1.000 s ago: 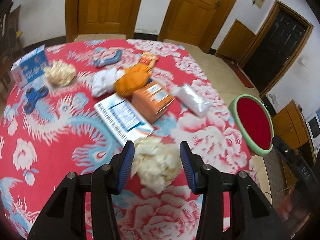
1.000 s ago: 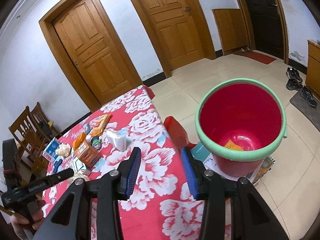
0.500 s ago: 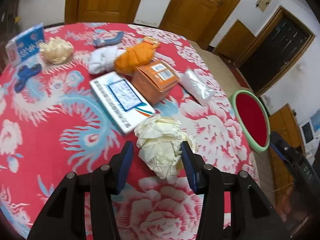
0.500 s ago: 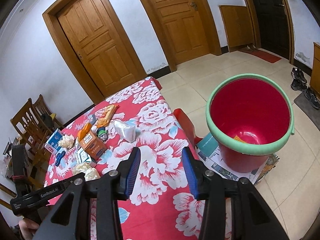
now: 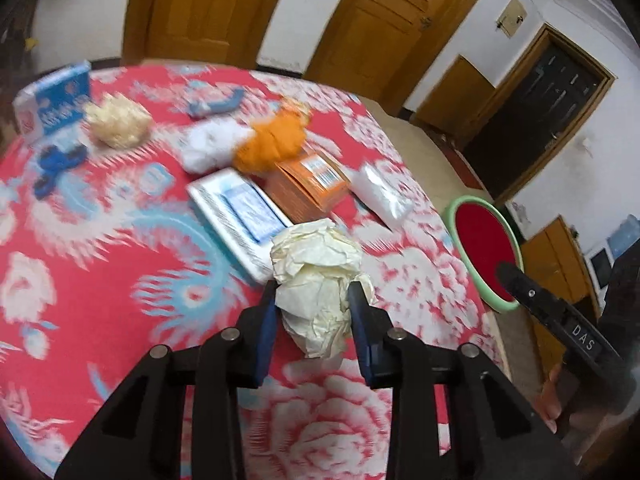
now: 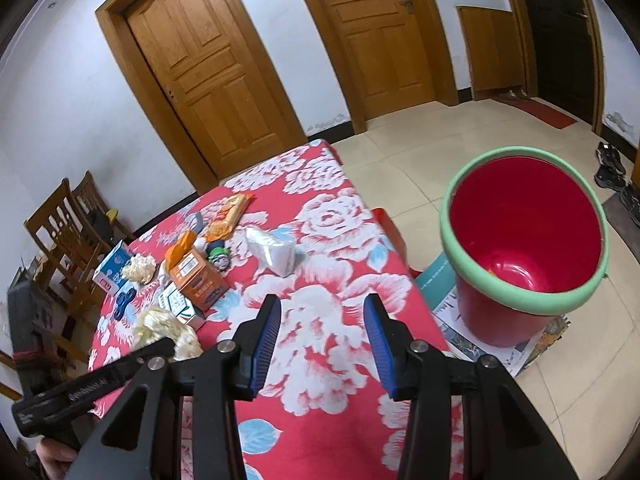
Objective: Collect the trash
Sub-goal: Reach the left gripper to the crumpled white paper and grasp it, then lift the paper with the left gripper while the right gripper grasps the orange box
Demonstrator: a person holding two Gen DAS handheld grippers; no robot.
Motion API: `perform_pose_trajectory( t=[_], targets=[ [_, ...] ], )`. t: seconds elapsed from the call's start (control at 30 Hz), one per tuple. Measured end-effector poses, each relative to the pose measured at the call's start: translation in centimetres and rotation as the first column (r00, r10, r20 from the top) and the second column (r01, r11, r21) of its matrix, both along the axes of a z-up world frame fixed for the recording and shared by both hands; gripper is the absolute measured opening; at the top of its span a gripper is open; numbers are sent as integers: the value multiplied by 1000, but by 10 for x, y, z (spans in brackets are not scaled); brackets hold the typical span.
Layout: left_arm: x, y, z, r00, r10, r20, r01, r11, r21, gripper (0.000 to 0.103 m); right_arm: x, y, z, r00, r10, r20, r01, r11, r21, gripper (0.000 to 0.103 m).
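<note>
The left hand-held gripper (image 5: 312, 300) has just been closing, and its 2 blue pads (image 5: 267, 322) now press on either side of a crumpled cream paper wad (image 5: 316, 276), which bulges out above and below them over the red flowered bench (image 5: 100, 280). The right hand-held gripper (image 6: 322, 322) hangs with its jaws parted and nothing between them, over the near edge of the bench (image 6: 320, 216).

Just beyond the held wad lies 1 flat white-and-blue box (image 5: 240, 216), touching 1 orange carton (image 5: 308, 184) with a barcode label. To the right of the carton is 1 white plastic packet (image 5: 380, 192). Behind the carton sit 1 orange bag (image 5: 272, 144) and 1 white crumpled lump (image 5: 208, 144), side by side. Farther back lies 1 blue-grey object (image 5: 216, 104), too blurred to name.

On the left side of the bench are 1 blue fidget spinner (image 5: 56, 164), a second cream wad (image 5: 118, 122) still lying on the cloth, and 1 blue-and-white box (image 5: 52, 100) at the far corner. That makes 2 cream wads: 1 gripped, 1 lying free.

In the right wrist view, 1 small round green-and-dark item (image 6: 219, 258) shows beside the carton and 1 orange snack wrapper (image 6: 228, 216) beyond it.

Off the bench's right edge stands 1 red bucket (image 6: 520, 240) with a green rim, on papers on the tiled floor (image 6: 420, 152). At the far wall are 2 wooden doors (image 6: 212, 80) and 1 dark doorway (image 6: 560, 32); 2 wooden chairs (image 6: 68, 224) stand at the left.
</note>
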State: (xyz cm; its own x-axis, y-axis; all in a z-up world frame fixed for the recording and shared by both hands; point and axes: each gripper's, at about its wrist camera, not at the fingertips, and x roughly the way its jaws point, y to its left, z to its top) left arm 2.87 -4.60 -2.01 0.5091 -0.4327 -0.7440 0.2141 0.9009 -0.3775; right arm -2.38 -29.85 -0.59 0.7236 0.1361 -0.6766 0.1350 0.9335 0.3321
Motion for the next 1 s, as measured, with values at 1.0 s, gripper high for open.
perform_pose_trajectory(
  t=[1.0],
  targets=[
    [37, 96, -13, 956, 284, 76, -292, 947, 132, 34, 94, 132, -19, 947, 308, -95, -318, 940, -124, 68]
  ],
)
